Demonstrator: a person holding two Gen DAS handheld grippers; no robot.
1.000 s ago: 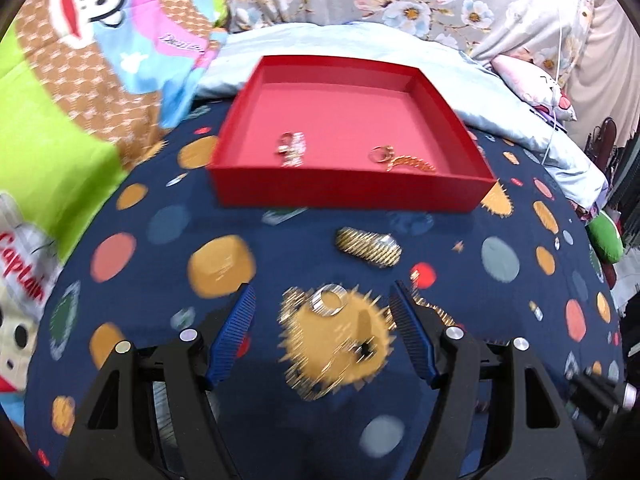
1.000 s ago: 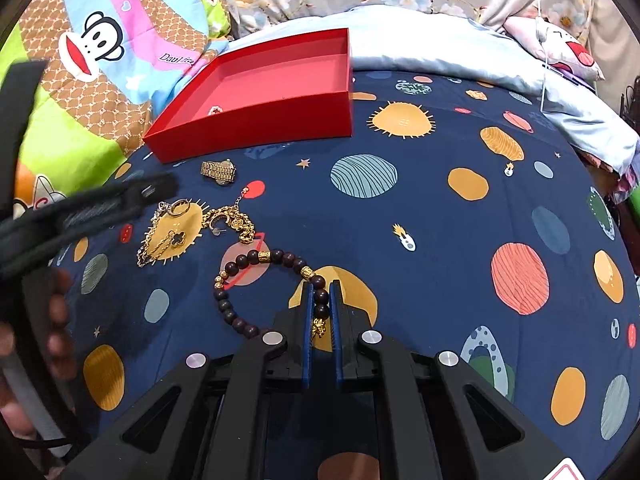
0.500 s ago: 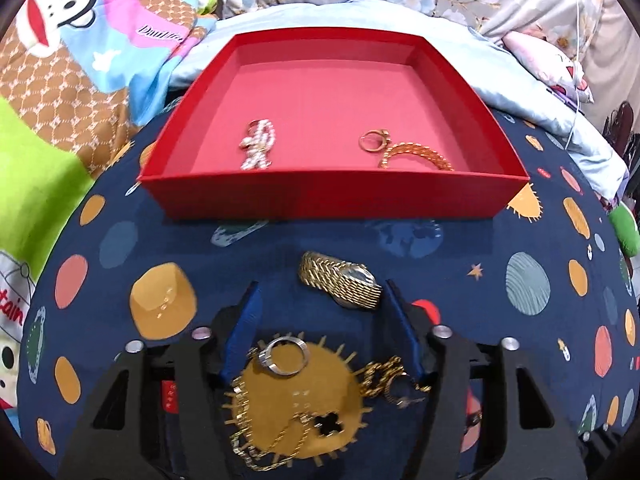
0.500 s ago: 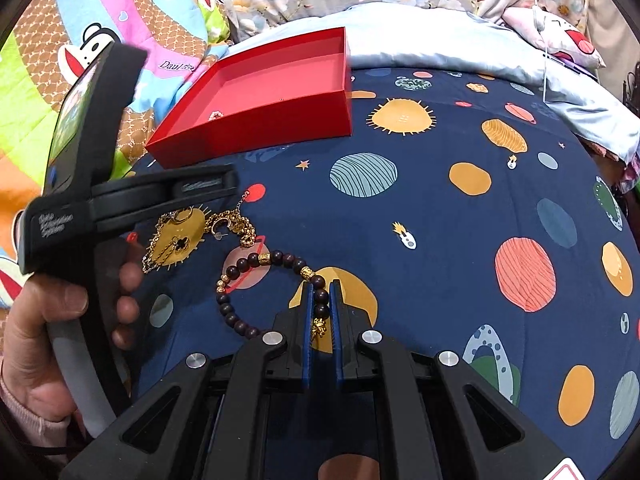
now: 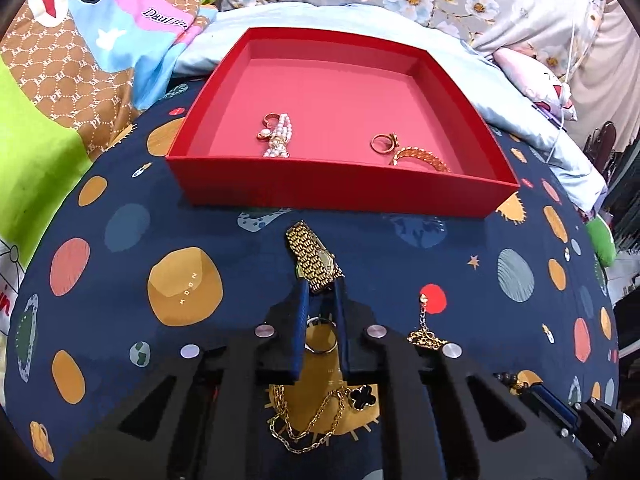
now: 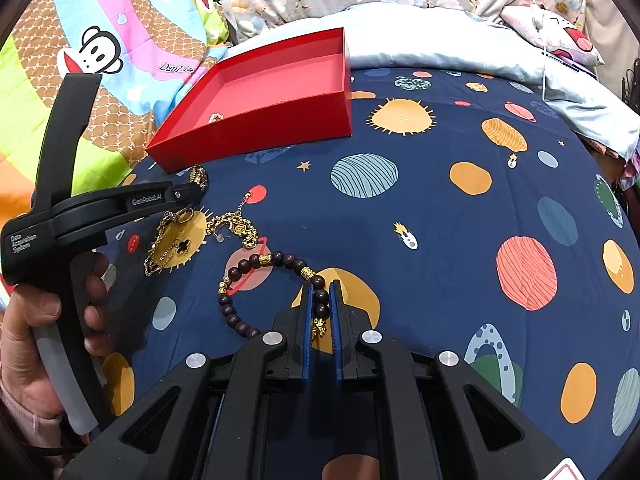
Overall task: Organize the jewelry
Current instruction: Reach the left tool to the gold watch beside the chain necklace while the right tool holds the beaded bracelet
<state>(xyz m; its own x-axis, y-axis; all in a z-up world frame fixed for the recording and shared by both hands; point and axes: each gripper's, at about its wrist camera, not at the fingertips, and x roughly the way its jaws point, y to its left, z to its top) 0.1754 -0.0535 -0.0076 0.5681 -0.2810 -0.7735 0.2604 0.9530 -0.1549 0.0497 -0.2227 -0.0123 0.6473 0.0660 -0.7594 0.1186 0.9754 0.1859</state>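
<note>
A red tray [image 5: 340, 196] sits on the planet-print bedspread and holds a pearl piece [image 5: 278, 140], a gold ring [image 5: 382, 143] and a gold bracelet [image 5: 420, 158]. My left gripper [image 5: 320, 286] is shut on the near end of a gold watch [image 5: 314, 256] lying in front of the tray. A silver ring [image 5: 320, 334], a gold chain with a black clover [image 5: 320, 412] and another gold chain [image 5: 426, 332] lie beneath it. My right gripper [image 6: 321, 290] is shut on a dark bead bracelet [image 6: 256, 284] resting on the cloth.
In the right wrist view the tray [image 6: 256, 120] stands at the back left, with the left gripper tool [image 6: 100, 208] and the hand holding it at the left. Pillows and a pale blue blanket [image 5: 320, 16] lie behind the tray.
My left gripper moved forward over the ring and chains and closed on the gold watch. The right gripper stayed still, shut on the bead bracelet.
</note>
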